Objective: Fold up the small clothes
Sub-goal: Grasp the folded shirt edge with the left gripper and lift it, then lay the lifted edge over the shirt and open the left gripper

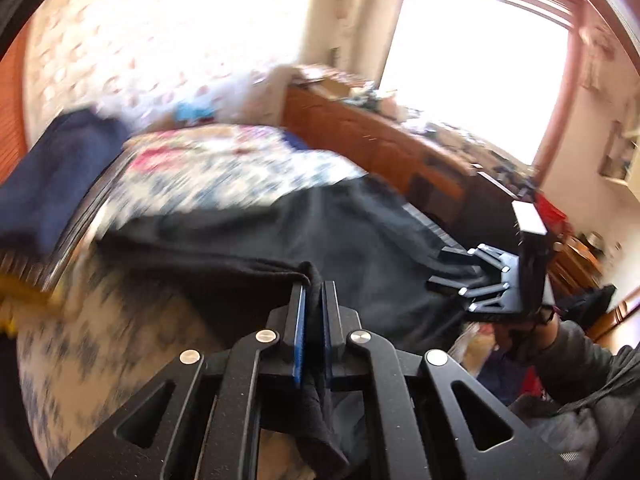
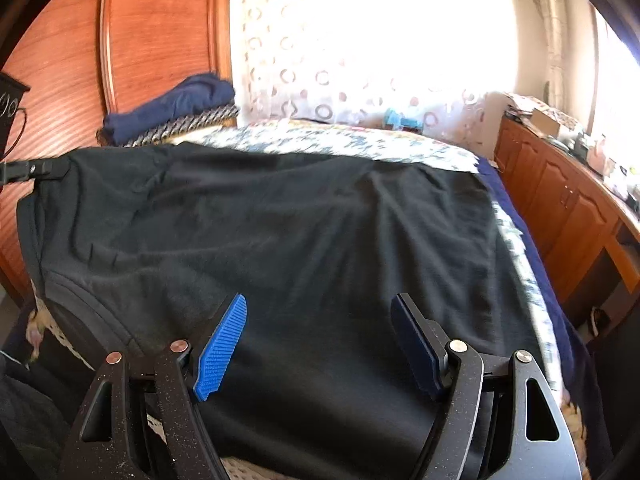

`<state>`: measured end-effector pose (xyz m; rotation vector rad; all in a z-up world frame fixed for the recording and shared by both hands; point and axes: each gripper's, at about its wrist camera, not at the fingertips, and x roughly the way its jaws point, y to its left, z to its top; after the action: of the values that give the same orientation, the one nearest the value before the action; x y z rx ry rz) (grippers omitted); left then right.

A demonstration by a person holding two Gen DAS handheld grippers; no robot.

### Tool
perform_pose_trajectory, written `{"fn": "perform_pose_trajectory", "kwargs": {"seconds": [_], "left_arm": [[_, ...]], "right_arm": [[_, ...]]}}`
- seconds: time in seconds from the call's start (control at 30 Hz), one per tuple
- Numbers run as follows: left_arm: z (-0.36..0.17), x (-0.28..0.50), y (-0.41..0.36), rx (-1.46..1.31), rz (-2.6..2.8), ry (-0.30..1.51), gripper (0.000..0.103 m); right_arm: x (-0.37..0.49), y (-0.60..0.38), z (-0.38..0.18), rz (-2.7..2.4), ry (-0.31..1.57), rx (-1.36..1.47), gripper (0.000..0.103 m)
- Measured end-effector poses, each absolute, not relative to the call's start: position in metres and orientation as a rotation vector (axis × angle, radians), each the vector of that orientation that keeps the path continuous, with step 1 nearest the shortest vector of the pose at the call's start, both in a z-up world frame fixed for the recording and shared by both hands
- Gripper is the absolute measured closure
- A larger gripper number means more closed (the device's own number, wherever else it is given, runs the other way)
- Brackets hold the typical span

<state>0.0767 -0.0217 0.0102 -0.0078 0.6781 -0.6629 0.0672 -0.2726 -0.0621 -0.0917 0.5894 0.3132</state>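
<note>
Two hand-held grippers work one black T-shirt [image 2: 280, 240], which lies spread across a bed covered by a blue-and-white floral bedspread [image 2: 340, 140]. The left hand-held gripper [image 1: 314, 320] has its blue pads pressed together on a bunched edge of the shirt, and a strip of the black cloth hangs down between the fingers toward the camera. Only the left wrist view shows this pinch; the right wrist view catches just the left tool's black tip [image 2: 36, 170] at the shirt's far left corner. The right hand-held gripper [image 2: 320, 344] stands wide apart, its ribbed blue pads [image 2: 220, 352] spread above the near part of the shirt with nothing between them. From the left wrist view the same tool [image 1: 476, 280] is seen from the side at the shirt's right edge, fingers splayed against the cloth. The right wrist view alone gives the shirt's neckline [image 2: 92, 304] at lower left. A folded navy garment [image 2: 172, 100] rests near the wooden headboard [image 2: 152, 32]. A wooden dresser [image 1: 380, 140] runs along the wall beside the bed.
</note>
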Motion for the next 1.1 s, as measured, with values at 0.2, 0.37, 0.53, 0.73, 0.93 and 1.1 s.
{"fn": "perform_pose_trajectory", "kwargs": {"seconds": [0.2,0.37,0.53,0.73,0.93,1.1], "left_arm": [[0.044,0.1,-0.101,0.074,-0.813,0.636,0.095],[0.065,0.108,-0.157,0.119,-0.907,0.61,0.095],[0.067,0.114,-0.208,0.176,-0.971,0.625,0.095],[0.051,0.125,-0.251,0.223,-0.994,0.68,0.095],[0.042,0.126,-0.255,0.239,-0.974,0.702,0.09],[0.048,0.122,-0.234,0.238,-0.944,0.668,0.054]], "right_arm": [[0.051,-0.317,-0.051,0.231,0.56,-0.048,0.026],[0.033,-0.35,-0.049,0.172,0.543,-0.005,0.026],[0.018,-0.37,-0.049,0.126,0.534,0.029,0.026],[0.006,-0.391,-0.049,0.083,0.527,0.059,0.026],[0.007,-0.4,-0.054,0.073,0.546,0.076,0.026],[0.01,-0.401,-0.055,0.075,0.553,0.074,0.026]]}}
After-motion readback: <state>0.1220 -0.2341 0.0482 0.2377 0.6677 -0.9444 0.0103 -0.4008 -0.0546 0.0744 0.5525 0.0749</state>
